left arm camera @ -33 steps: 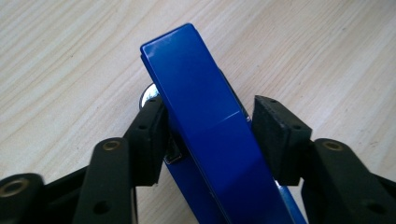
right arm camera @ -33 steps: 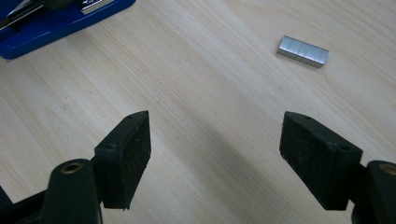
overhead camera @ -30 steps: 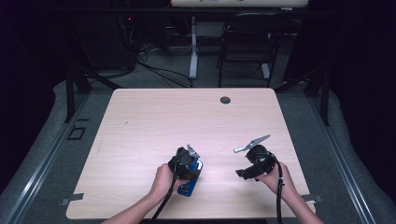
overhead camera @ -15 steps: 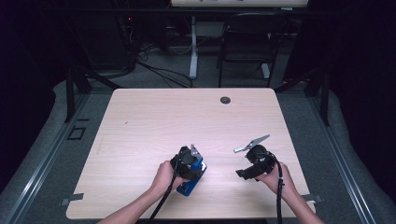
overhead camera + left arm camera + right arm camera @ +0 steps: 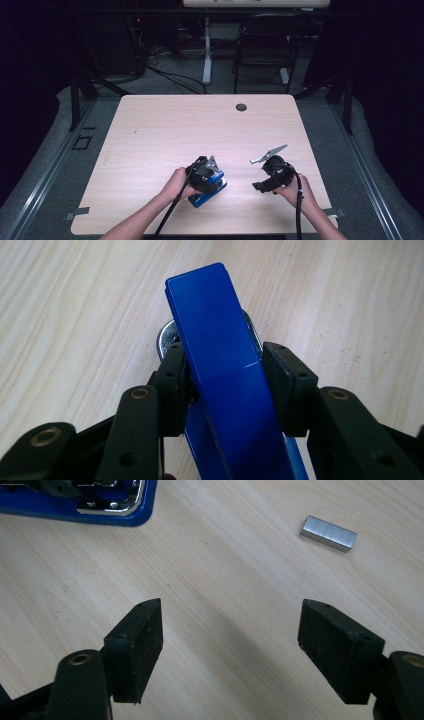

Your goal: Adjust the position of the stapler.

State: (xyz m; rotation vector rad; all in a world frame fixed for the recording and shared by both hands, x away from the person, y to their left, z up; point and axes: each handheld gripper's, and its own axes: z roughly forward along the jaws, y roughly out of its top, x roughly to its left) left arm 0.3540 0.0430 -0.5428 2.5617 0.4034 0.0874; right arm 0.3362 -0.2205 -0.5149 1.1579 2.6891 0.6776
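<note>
My left tool point(image 5: 225, 390), jaws just closing, clamps the blue stapler point(image 5: 220, 335); right tool point(image 5: 230, 645) gapes over bare tabletop point(image 5: 225, 580) near a staple strip point(image 5: 329, 533).

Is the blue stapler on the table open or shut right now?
Open: the right gripper view shows the blue stapler's chrome staple channel exposed, and its blue top arm sits between the left gripper's jaws.

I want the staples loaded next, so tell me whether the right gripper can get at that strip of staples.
Probably yes: the right gripper is open and empty, and bare table lies between it and the strip of staples.
</note>
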